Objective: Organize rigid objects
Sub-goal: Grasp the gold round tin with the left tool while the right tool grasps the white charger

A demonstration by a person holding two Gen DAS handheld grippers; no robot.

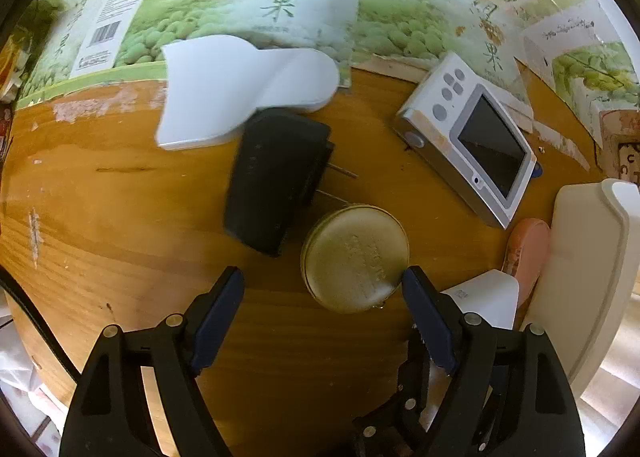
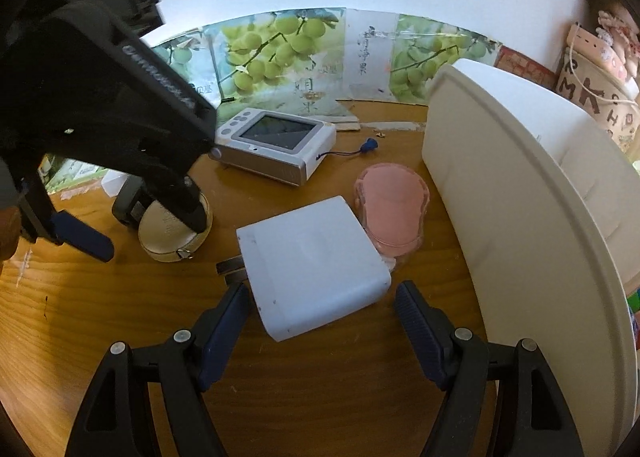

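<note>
In the left wrist view my left gripper [image 1: 324, 285] points straight down at the wooden table [image 1: 120, 225], open. A round beige tin [image 1: 354, 257] lies just ahead of it, close to the right fingertip [image 1: 414, 289]. The right wrist view shows the left gripper [image 2: 151, 237] standing over that tin [image 2: 176, 235], one finger down against its top. My right gripper [image 2: 322, 295] is open around the near end of a white rectangular box [image 2: 312, 261]. The left pad is close to the box and there is a gap at the right pad.
A black adapter [image 1: 276, 177] with prongs and a white curved plastic piece [image 1: 240, 89] lie behind the tin. A silver device with a screen [image 2: 276, 141] sits further back, and a pink oval case [image 2: 390, 209] lies beside the box. A tall white bin [image 2: 520, 197] stands at the right.
</note>
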